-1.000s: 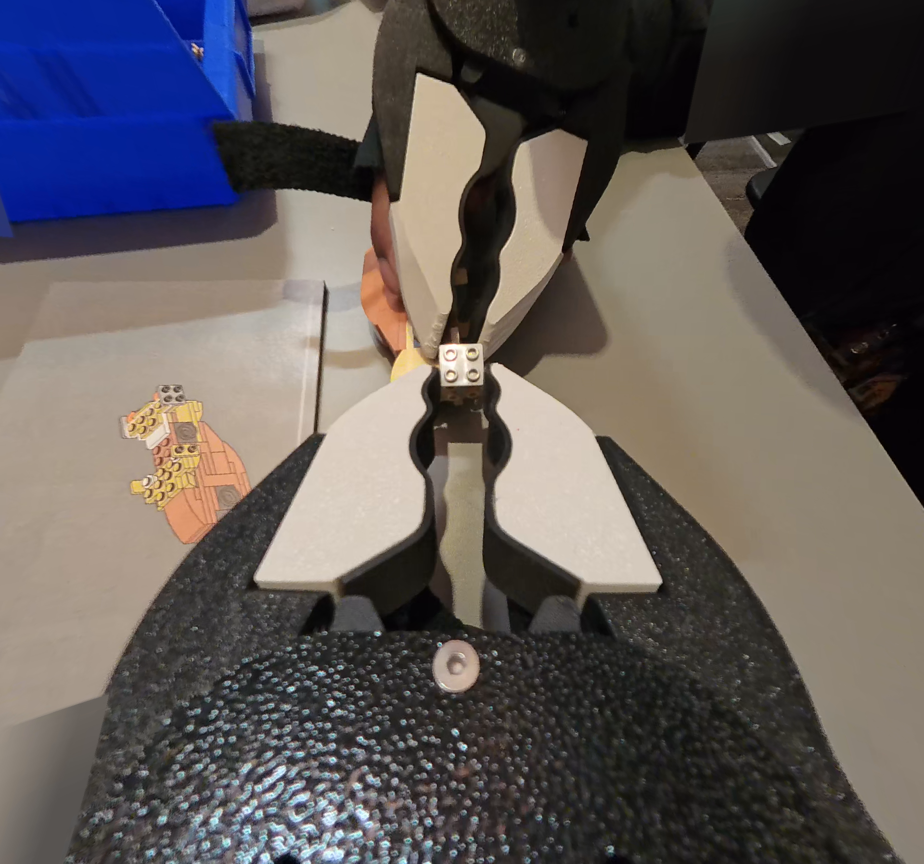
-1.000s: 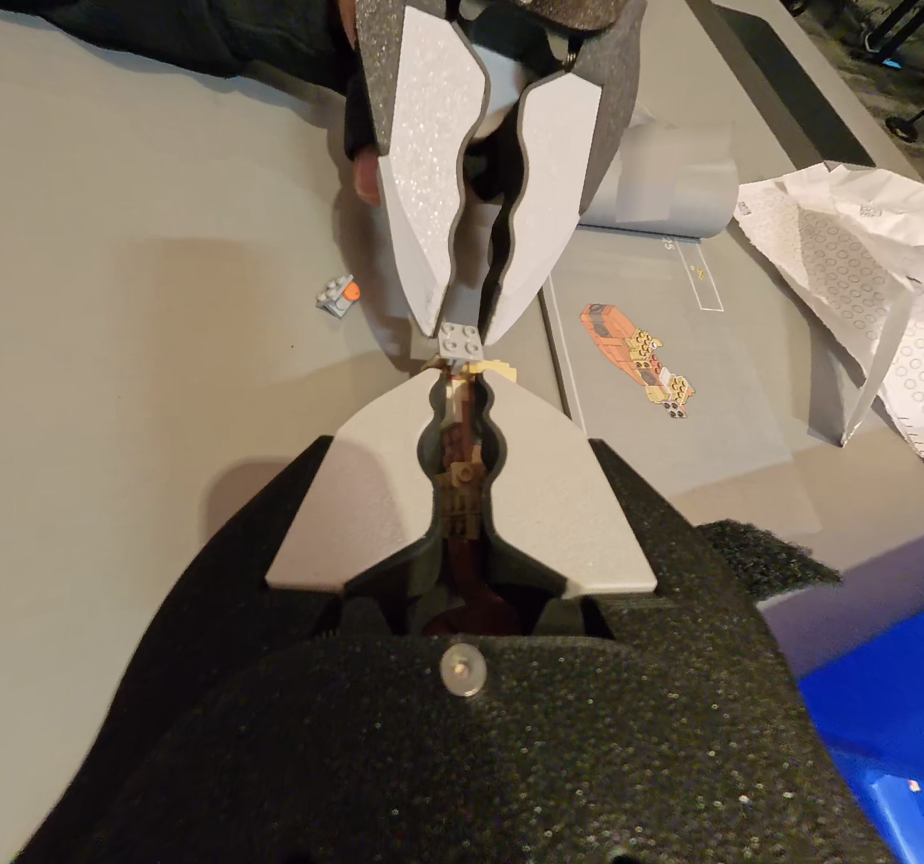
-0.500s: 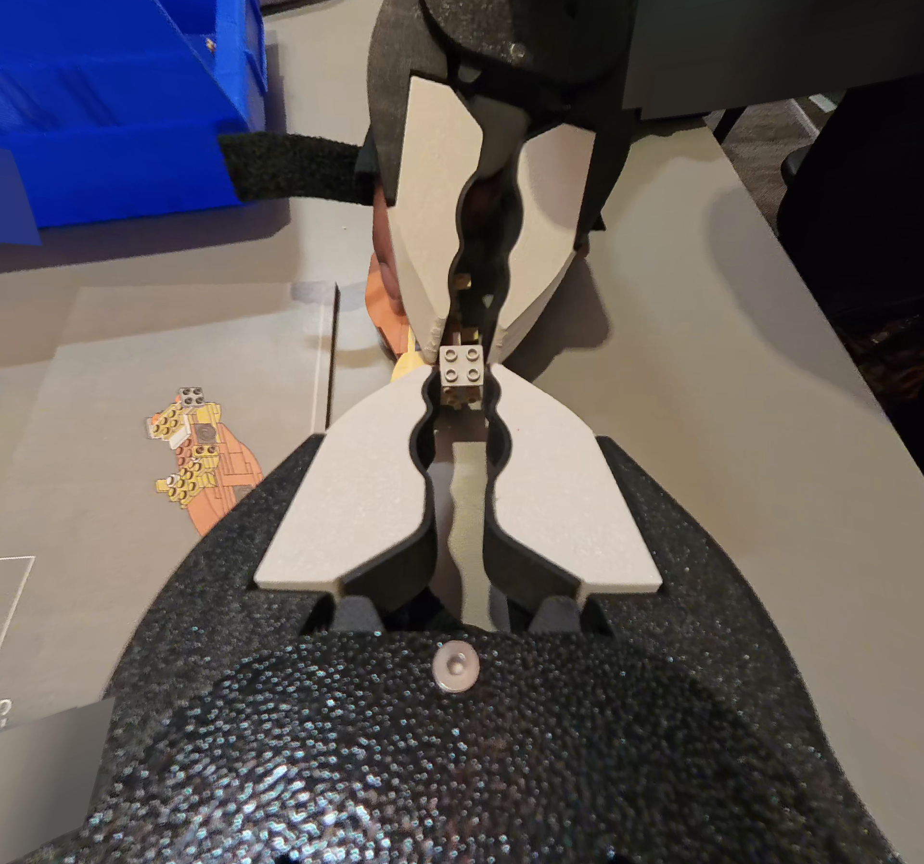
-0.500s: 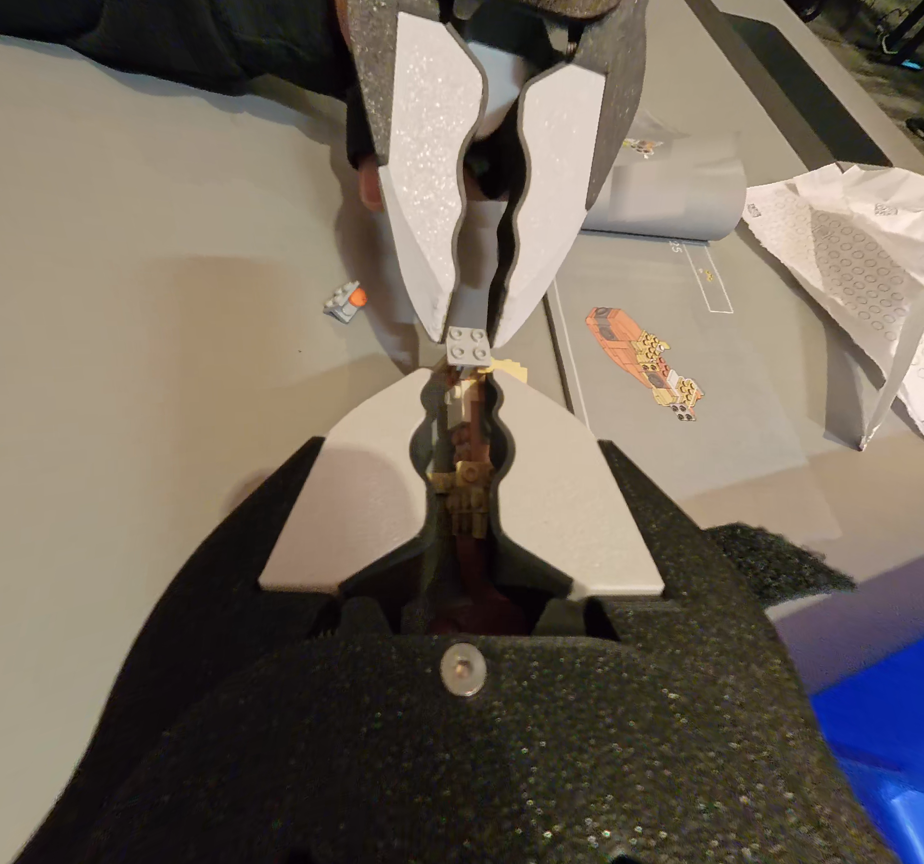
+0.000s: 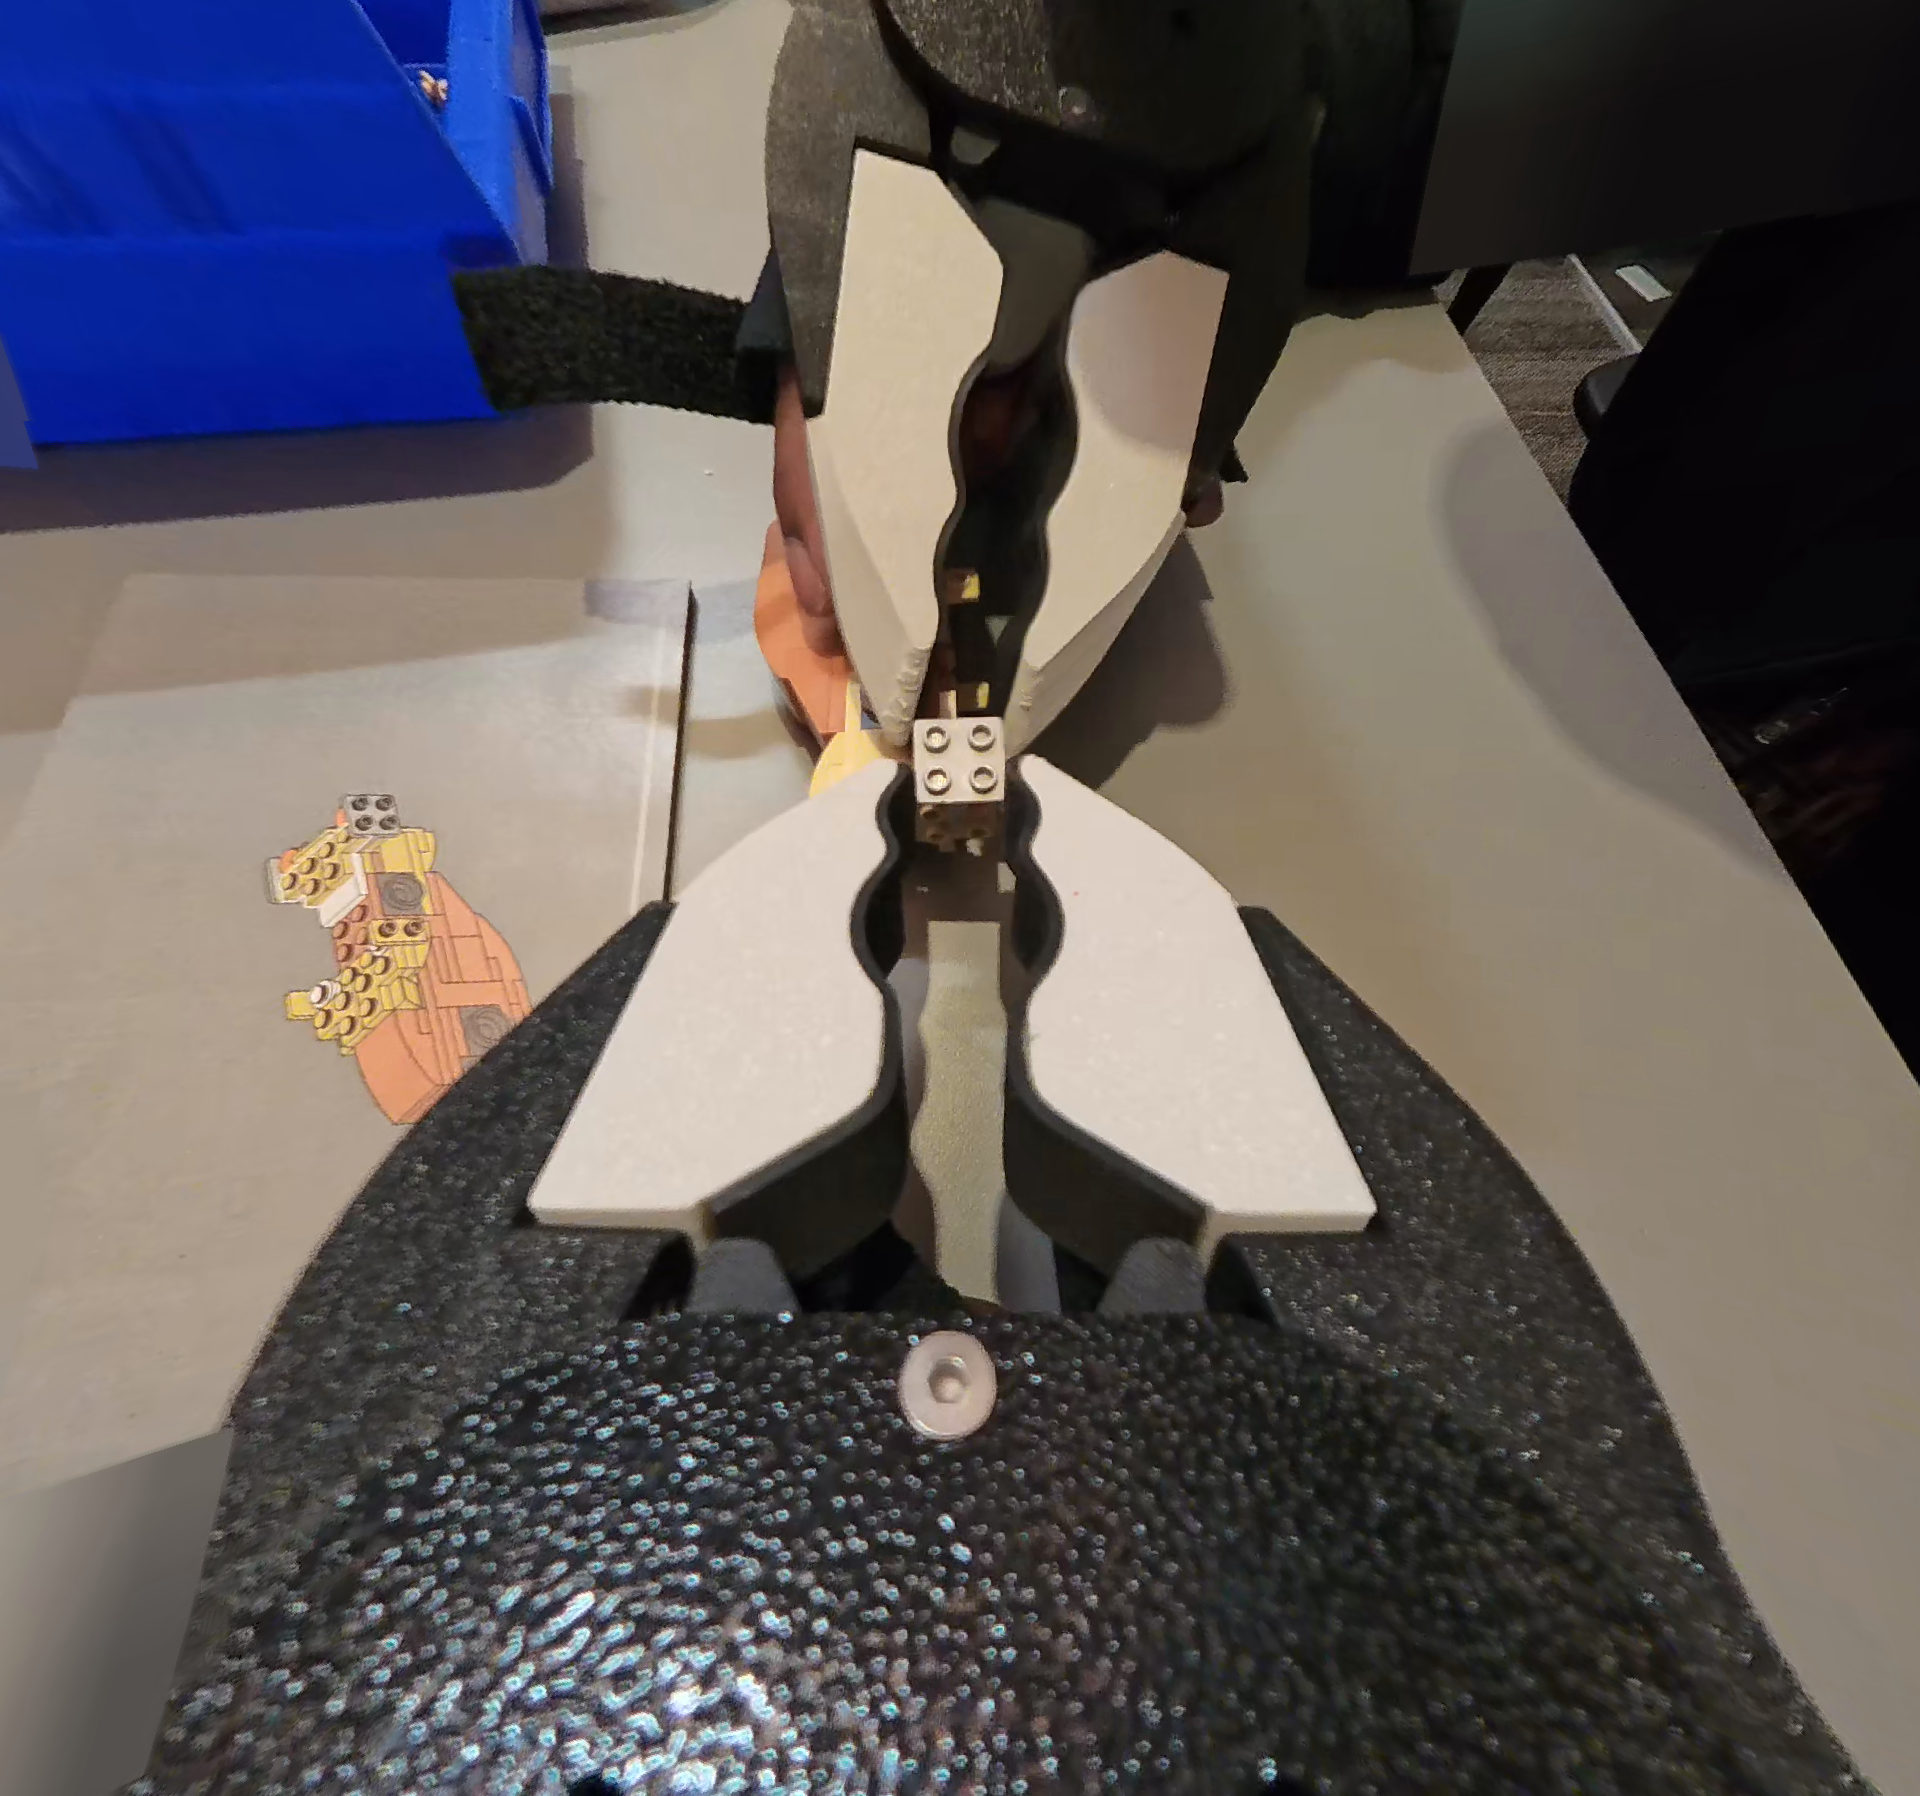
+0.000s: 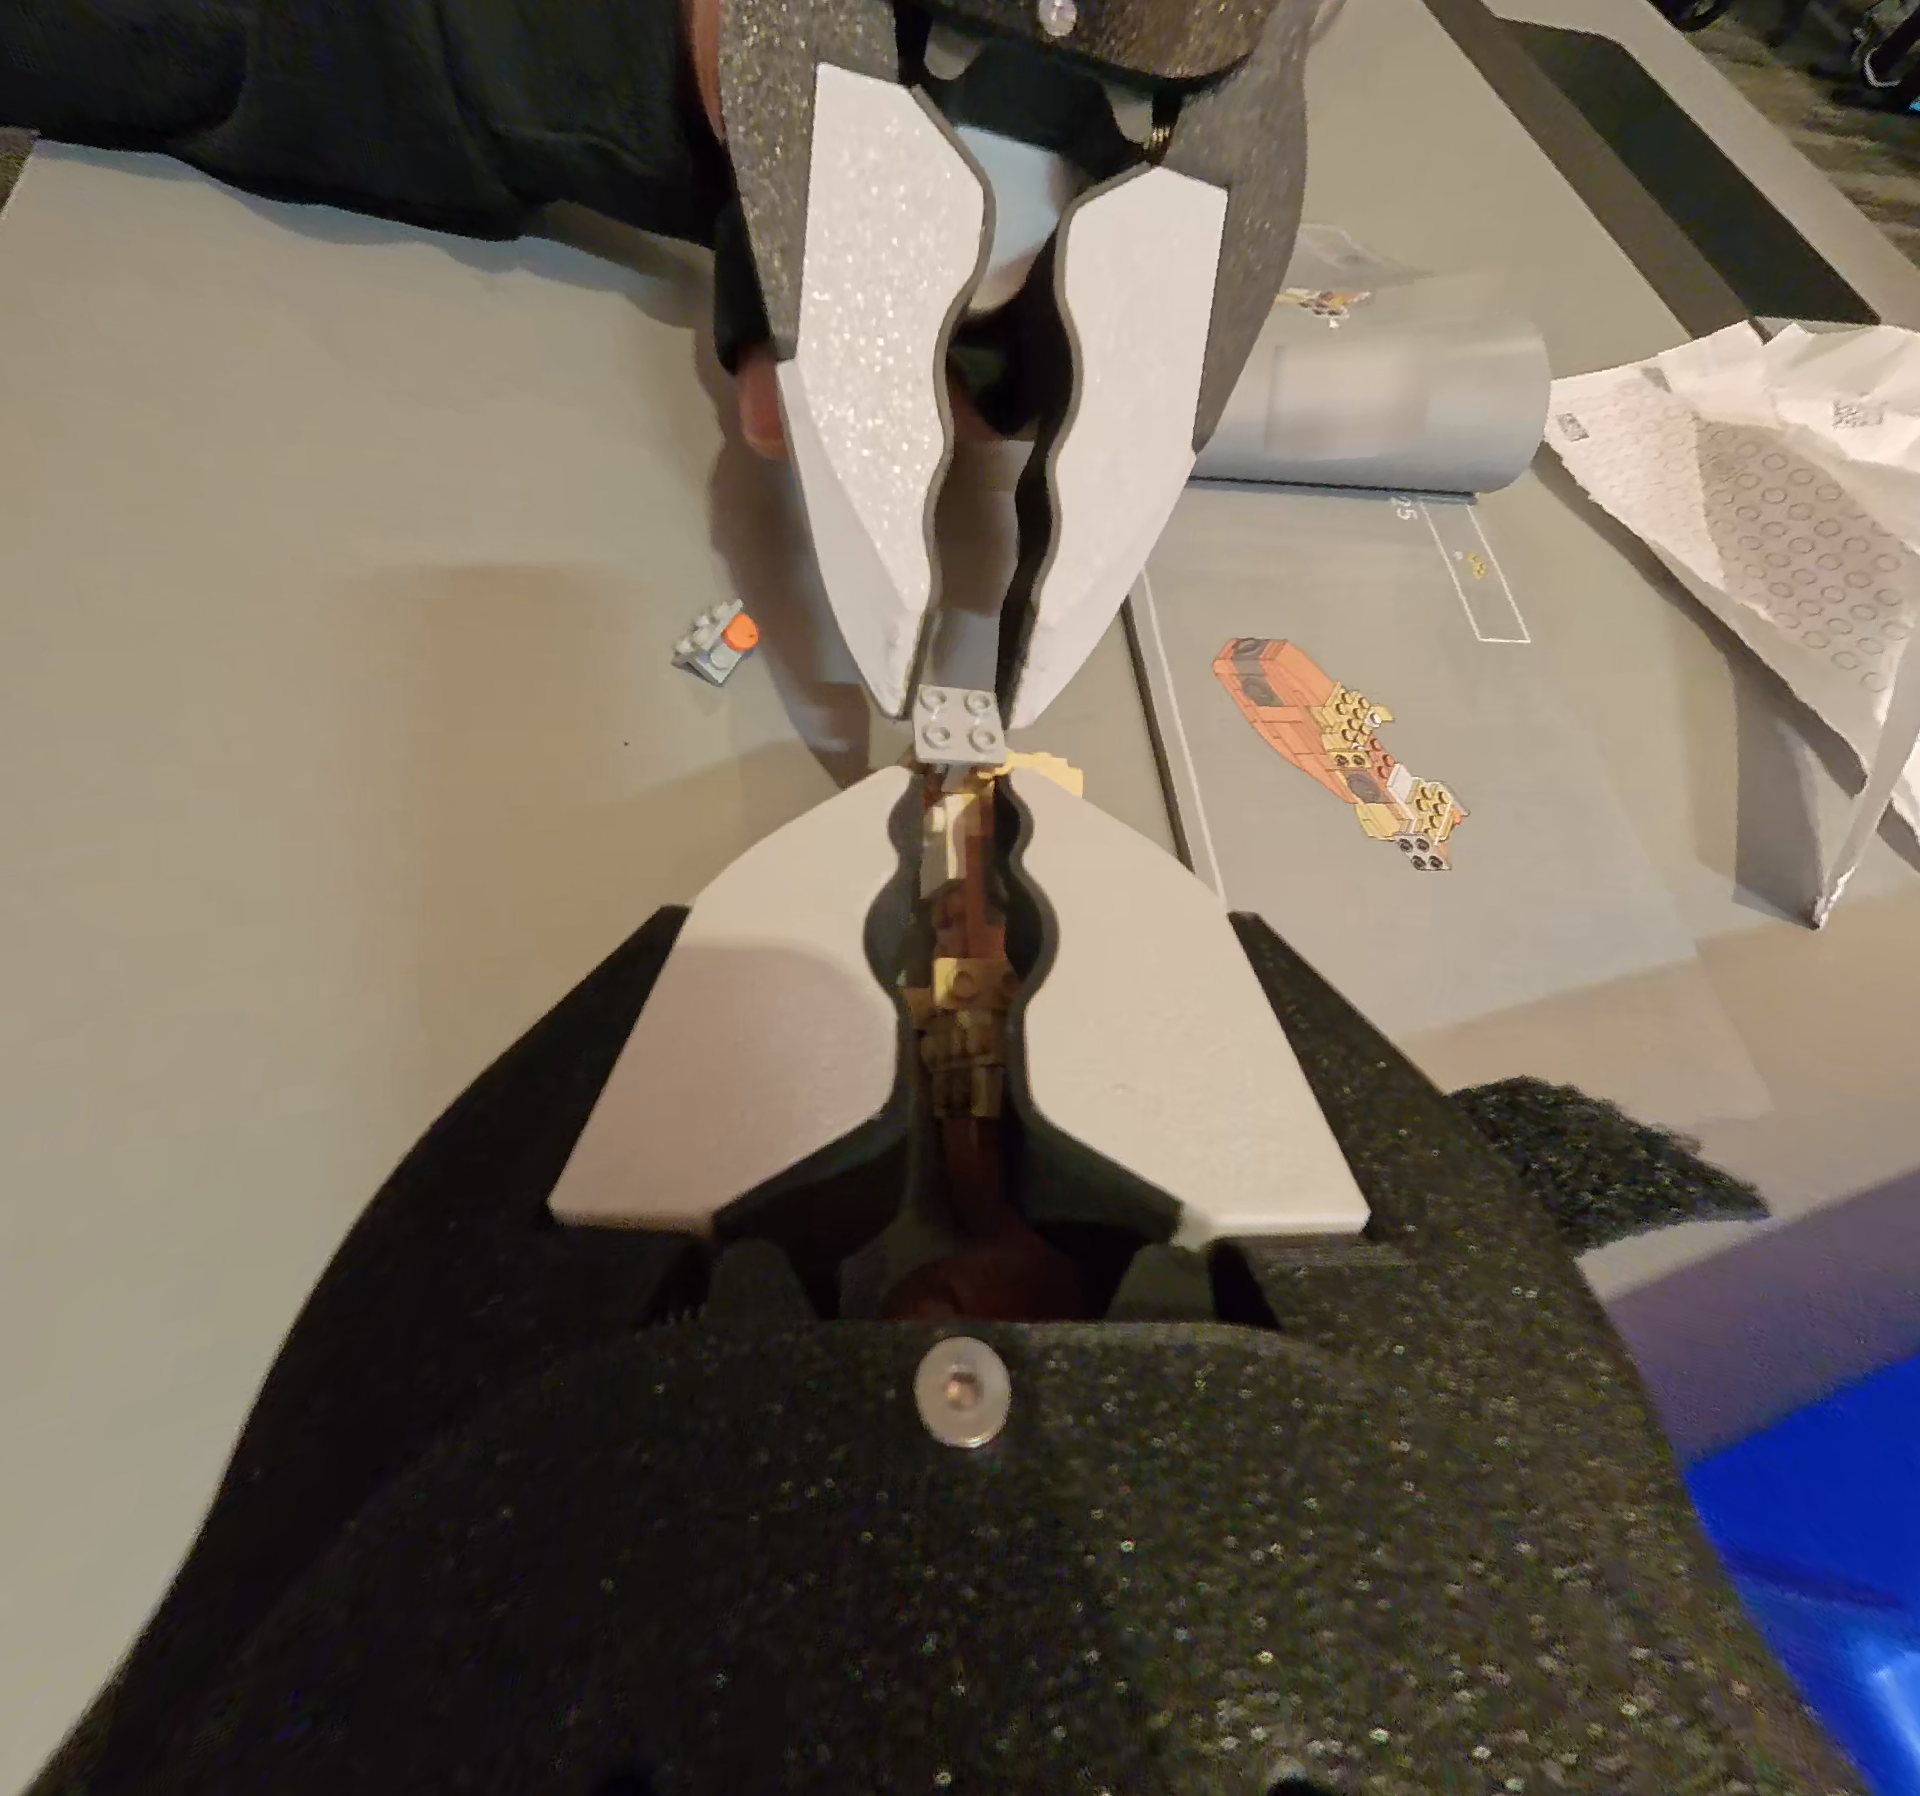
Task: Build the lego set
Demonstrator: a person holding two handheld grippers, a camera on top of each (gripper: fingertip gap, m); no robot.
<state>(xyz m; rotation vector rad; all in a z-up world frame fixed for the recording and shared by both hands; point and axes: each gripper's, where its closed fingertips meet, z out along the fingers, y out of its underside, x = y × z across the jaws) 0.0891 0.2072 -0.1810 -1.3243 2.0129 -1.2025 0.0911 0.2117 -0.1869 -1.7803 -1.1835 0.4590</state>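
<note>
Grippers meet tip to tip over the table (image 5: 1351, 811). Left gripper (image 5: 958, 790) is closed on a small grey plate (image 5: 958, 759), 2x2 studs up, pinched right at its fingertips. Right gripper (image 6: 951, 801) is clamped on the brown-and-tan lego model (image 6: 961, 998), which runs lengthwise between its fingers (image 6: 758, 1040) w/ the front end poking out at the tips. Grey plate (image 6: 958, 726) sits on/against that front end; can't tell if it's fully pressed on. Just beyond, left of the left gripper in the right wrist view, a loose grey piece w/ an orange dot (image 6: 717, 643) lies on the table. Instruction booklet (image 5: 312, 915) lies open beside the grippers, showing a drawing of the model. Farther out: blue bin (image 5: 239, 167) and a crumpled white bag (image 6: 1766, 520).
</note>
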